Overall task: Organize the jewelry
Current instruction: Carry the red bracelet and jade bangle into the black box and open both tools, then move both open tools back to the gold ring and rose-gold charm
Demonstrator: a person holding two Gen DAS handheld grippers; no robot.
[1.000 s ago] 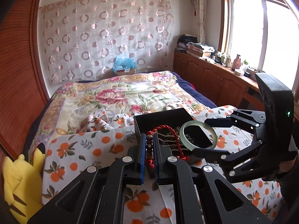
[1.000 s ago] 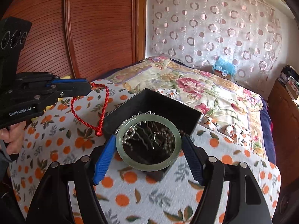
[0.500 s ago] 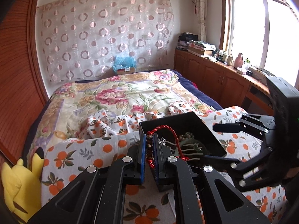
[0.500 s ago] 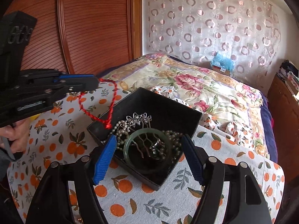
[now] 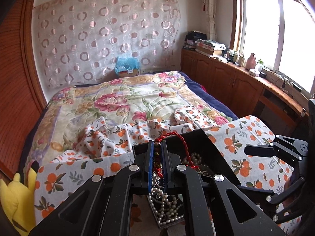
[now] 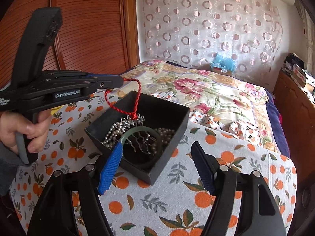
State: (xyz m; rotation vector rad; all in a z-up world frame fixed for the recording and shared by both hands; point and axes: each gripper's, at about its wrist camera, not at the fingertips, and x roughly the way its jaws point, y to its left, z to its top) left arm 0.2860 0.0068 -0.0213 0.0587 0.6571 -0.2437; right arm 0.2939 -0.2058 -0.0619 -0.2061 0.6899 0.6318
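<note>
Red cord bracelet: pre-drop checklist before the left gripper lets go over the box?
1. Left gripper shut on the red cord bracelet: ok.
2. Cord loop hanging over the box opening, its lower end among the jewelry: ok.
3. Right gripper open and holding nothing: ok.
4. Bangle lying inside the box: ok.
5. Right fingers clear of the box: not ok, the blue pad overlaps the near wall in the right wrist view.
6. Cord free of the hairpin and pearls below it: cannot tell.
</note>
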